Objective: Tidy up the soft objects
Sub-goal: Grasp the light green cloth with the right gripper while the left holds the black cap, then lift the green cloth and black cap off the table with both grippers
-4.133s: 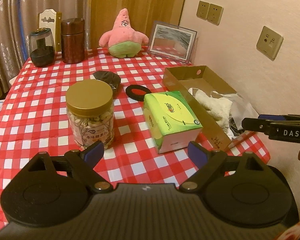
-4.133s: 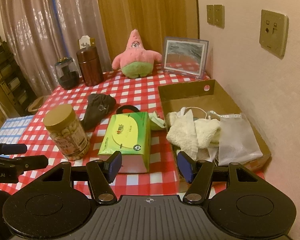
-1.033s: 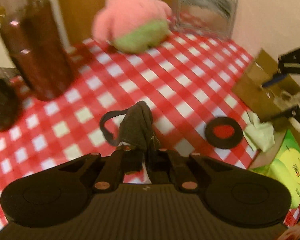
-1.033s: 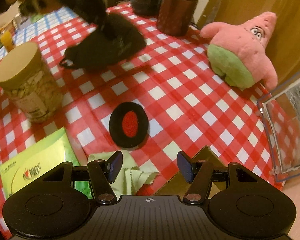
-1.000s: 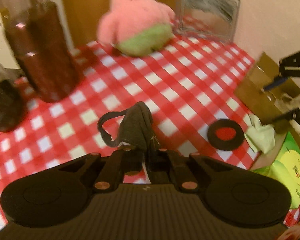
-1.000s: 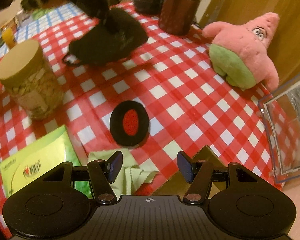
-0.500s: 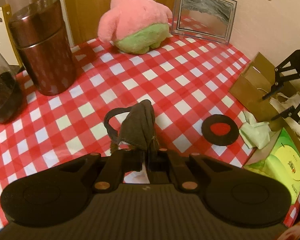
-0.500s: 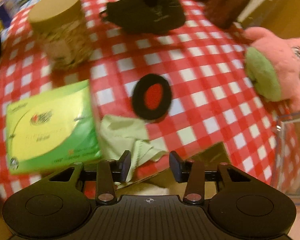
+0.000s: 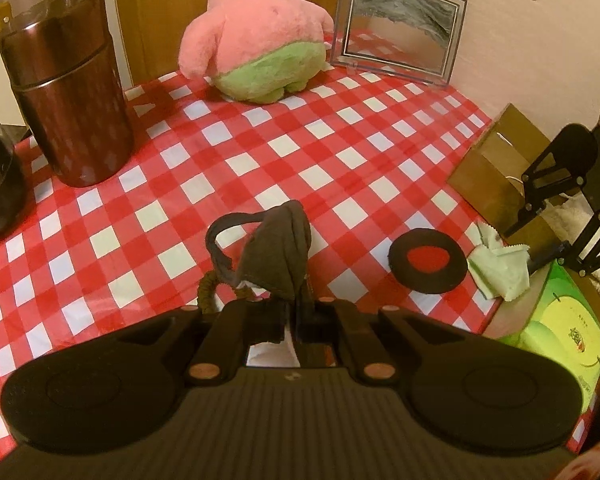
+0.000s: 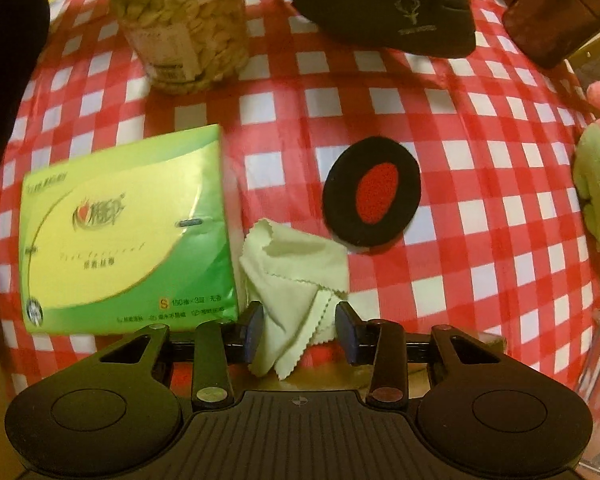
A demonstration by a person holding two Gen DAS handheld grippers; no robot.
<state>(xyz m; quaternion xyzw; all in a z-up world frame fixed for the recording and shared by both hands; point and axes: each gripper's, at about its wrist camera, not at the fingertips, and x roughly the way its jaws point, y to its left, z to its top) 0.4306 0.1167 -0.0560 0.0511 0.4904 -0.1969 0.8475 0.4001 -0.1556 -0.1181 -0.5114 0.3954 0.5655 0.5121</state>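
While the table is crowded, these lines are taking each thing in turn.

Left gripper [image 9: 296, 316]: its jaws are pressing together on the dark grey fabric pouch with a loop strap [image 9: 278, 252], which is hanging above the red-and-white checked tablecloth [image 9: 236, 160].

Right gripper [image 10: 300, 332]: pointing down at the tablecloth, its jaws have just been closing; the pale green pinked-edge cloth [image 10: 296, 276] is lying between the blue pads, and whether they are already pressing it I cannot tell.

Cloth's place: it is lying crumpled on the tablecloth, touching the green and yellow soft pack of tissues [image 10: 120, 236] on one side and sitting just beside the black ring-shaped pad with a red centre [image 10: 372, 192].

Around: a clear jar of pale nuts [image 10: 184, 28] is standing beyond the tissue pack; a brown metal canister [image 9: 68, 88] and a pink and green star-shaped plush toy [image 9: 256, 40] are standing farther back.

In the way: the brown cardboard box [image 9: 496, 168] is sitting close against the cloth and tissue pack.

Left view only: a clear-framed picture [image 9: 400, 28] is leaning by the wall, and the right gripper's black linkage is showing above the box.

Right view only: the pouch's deer logo, the print on the tissue pack and a dark sleeve [image 10: 8, 80] at the edge are showing.
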